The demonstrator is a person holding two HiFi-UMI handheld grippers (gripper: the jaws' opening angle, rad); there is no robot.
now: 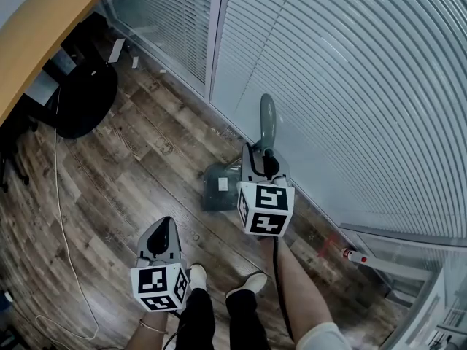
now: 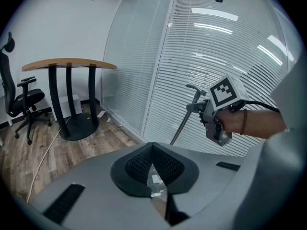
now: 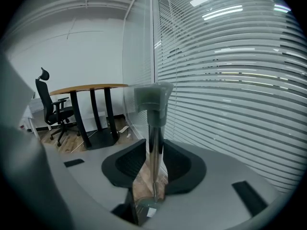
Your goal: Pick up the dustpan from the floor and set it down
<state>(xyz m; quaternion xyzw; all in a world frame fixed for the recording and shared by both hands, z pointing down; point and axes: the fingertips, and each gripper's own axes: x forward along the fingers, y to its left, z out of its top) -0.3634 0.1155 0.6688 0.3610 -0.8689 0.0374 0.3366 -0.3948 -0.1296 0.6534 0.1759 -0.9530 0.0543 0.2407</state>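
Right gripper (image 1: 268,162) is clamping the upright handle (image 1: 268,119) of the dustpan (image 1: 219,184). In the right gripper view both pads are pressing the slim shaft from either side, the jaws standing partly apart only by the shaft's own width. Left gripper (image 1: 162,232) is hanging well apart from the glass partition (image 1: 350,86), its jaws meeting at the tips and gripping nothing. The dustpan is sitting just beside the foot of the partition, its handle rising in front of the blinds. No view is showing whether the pan is resting on the floor (image 1: 131,173) or hanging just off it.

Assessment: the step in hand is judged to be the lift and set-down. The grip is on a thin, smooth shaft well above the pan, so the pan is likely to be swinging or twisting beneath it. The clamp should be holding firm, with the shaft near vertical and its top clear of the blinds. The pan should be coming down flat on open floor away from the partition, with release only once it is bearing its own weight
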